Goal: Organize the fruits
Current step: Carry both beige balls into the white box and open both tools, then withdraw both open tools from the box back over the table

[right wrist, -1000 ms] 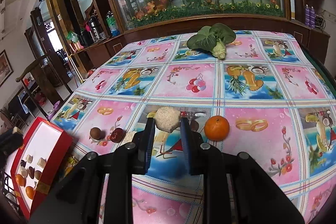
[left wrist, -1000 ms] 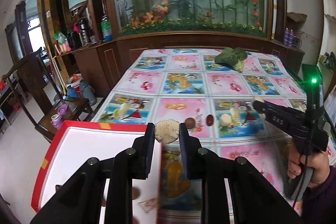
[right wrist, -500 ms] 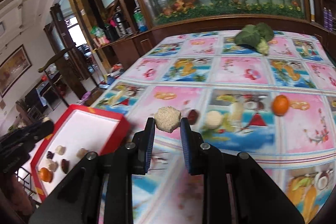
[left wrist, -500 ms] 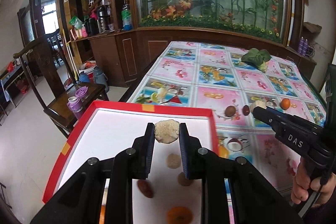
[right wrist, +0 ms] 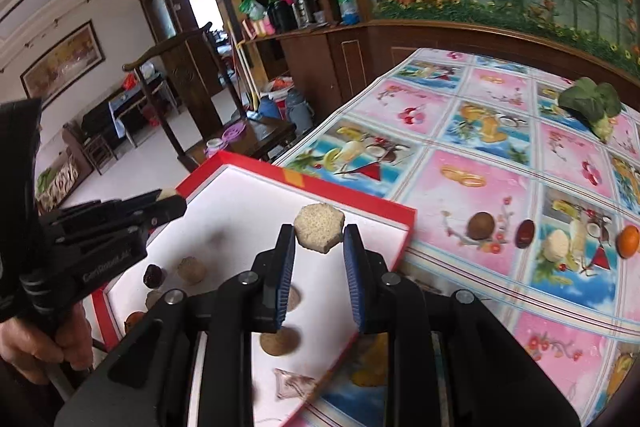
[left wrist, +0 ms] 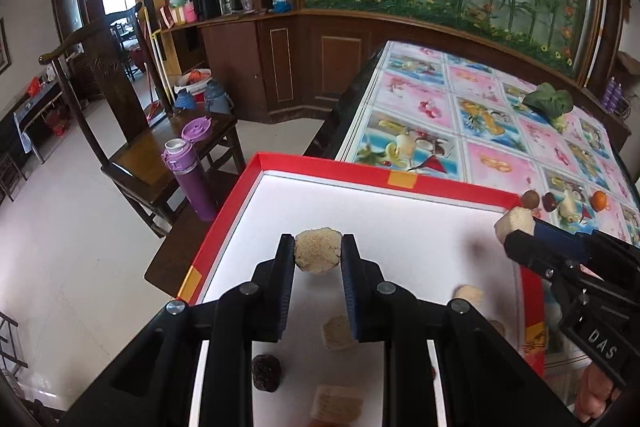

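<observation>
While both claws hang over the red-rimmed tray [left wrist: 400, 183], each is clamped on a pale, rough-skinned fruit: the left gripper [left wrist: 318, 255] pinches a beige lump [left wrist: 318, 254] above the tray's white floor, and the right gripper [right wrist: 319, 233] pinches a similar faceted lump [right wrist: 319, 228] near the tray's rim on the side toward the tablecloth [right wrist: 500, 195]. Inside the tray lie a dark wrinkled fruit [left wrist: 266, 372], several pale pieces [left wrist: 338, 332] and a round tan one [right wrist: 279, 341], but both grippers' black bodies cover much of the tray floor, so the full count cannot be told. At the tray's corner nearest the person, an orange-brown fruit [right wrist: 134, 319] is half cut off by the rim and the left hand [right wrist: 38, 347]. Beyond the tray, on the tablecloth, sit a brown round fruit [right wrist: 481, 225], a dark red oval one [right wrist: 525, 233], a pale fruit [right wrist: 555, 245] and an orange [right wrist: 628, 241] clipped by the picture's edge. Farther from the tray lies a leafy green vegetable [right wrist: 590, 105]. A small wrapped item [right wrist: 294, 385] in the tray is too blurred to identify.
</observation>
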A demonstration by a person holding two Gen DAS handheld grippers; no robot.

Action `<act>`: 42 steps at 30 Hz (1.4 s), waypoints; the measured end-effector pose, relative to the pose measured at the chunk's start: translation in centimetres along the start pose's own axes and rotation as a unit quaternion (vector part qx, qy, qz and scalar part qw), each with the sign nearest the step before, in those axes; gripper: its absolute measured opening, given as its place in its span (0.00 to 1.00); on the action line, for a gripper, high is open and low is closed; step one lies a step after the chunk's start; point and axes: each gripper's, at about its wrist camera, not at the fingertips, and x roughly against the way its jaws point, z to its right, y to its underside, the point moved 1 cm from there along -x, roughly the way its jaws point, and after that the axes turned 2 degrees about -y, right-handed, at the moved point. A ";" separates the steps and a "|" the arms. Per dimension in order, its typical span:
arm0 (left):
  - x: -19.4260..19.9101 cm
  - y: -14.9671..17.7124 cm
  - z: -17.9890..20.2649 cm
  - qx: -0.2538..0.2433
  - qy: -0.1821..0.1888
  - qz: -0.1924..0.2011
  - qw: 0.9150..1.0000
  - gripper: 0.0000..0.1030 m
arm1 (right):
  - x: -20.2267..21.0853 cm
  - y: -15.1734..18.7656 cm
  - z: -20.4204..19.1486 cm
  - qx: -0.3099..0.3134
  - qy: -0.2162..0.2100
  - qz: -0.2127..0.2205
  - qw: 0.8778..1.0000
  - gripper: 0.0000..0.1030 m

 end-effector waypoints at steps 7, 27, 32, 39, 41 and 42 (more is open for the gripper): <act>-2.0 0.0 1.2 -0.032 -0.004 -0.035 0.999 0.21 | -3.6 0.7 -1.1 0.006 0.018 -0.066 0.998 0.26; -4.5 0.2 2.3 -0.083 -0.019 -0.085 0.993 0.22 | -5.5 1.1 -0.6 -0.010 0.030 -0.105 0.994 0.26; -4.0 0.2 2.3 -0.075 -0.037 -0.082 0.993 0.47 | -5.2 1.1 -0.5 -0.013 0.024 -0.106 0.994 0.31; -0.3 0.1 2.1 -0.043 -0.038 -0.026 0.998 0.55 | -1.8 0.8 0.2 -0.017 -0.007 -0.050 0.999 0.42; 0.6 0.2 2.5 -0.037 -0.025 -0.018 0.999 0.58 | -0.6 0.7 1.1 -0.023 -0.007 -0.033 0.999 0.42; 1.1 0.2 2.9 -0.037 -0.018 -0.013 0.999 0.59 | -0.1 0.7 1.6 -0.027 -0.007 -0.026 0.999 0.42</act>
